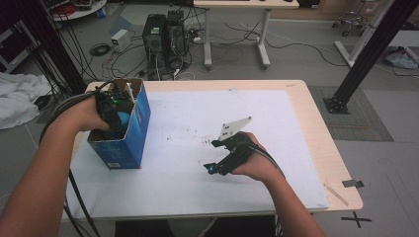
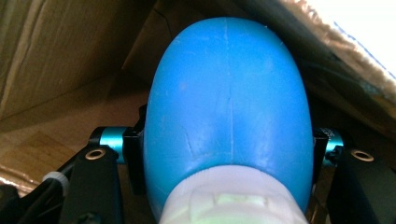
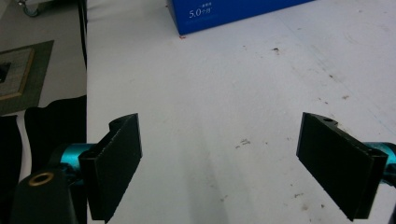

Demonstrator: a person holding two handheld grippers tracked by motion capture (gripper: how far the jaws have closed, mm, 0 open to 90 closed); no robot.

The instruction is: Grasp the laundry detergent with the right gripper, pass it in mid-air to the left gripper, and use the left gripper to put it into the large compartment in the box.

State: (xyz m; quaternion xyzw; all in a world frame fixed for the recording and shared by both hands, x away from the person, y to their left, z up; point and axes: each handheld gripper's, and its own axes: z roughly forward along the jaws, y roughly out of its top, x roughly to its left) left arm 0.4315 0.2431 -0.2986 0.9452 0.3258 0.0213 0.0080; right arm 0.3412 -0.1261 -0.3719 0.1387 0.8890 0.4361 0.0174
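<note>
Left gripper view: blue bottle [image 2: 229,102] between fingers [image 2: 133,158].

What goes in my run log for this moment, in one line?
left gripper: shut on blue plastic bottle, inside blue cardboard box | right gripper: open, holding nothing, over white table sheet

Hidden and cut-off parts

In the high view, the left gripper [image 1: 109,116] reaches down into the blue box [image 1: 140,129], whose wall hides its jaw tips and most of the blue bottle [image 1: 123,118]. In the left gripper view, that bottle [image 2: 227,107] covers the inner faces of the jaws, and its white cap [image 2: 233,198] is cut off by the bottom edge. In the right gripper view, the top edge leaves just a strip of the box [image 3: 233,14], its smaller print too small to read.
</note>
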